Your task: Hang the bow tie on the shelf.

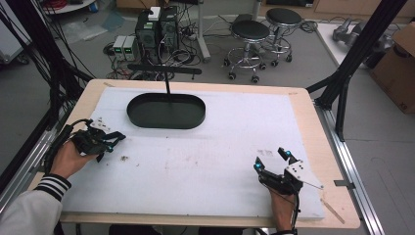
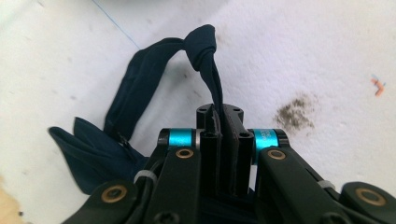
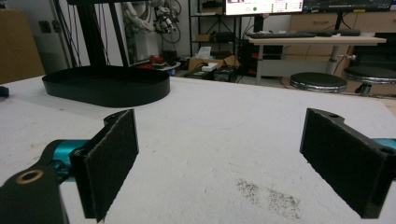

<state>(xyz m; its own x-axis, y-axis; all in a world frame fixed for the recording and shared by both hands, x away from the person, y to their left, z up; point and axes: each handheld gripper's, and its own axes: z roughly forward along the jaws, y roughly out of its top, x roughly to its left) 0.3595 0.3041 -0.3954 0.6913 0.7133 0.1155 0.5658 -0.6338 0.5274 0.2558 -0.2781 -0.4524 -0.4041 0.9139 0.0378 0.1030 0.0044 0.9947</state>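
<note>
Between left gripper [image 2: 223, 122] fingers, pinched dark cloth [image 2: 140, 93], perhaps knotted

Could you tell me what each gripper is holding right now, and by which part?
The left gripper is shut on a dark navy cloth, pinching the strip just below its knot. The right gripper is open, holding nothing.

Dark navy cloth strip [image 2: 140, 93], knotted, one end pinched in left gripper [image 2: 223, 122].
Knot up near the jaw tips; rest trails off limp on white mat, wider folded part by gripper's body.
</note>
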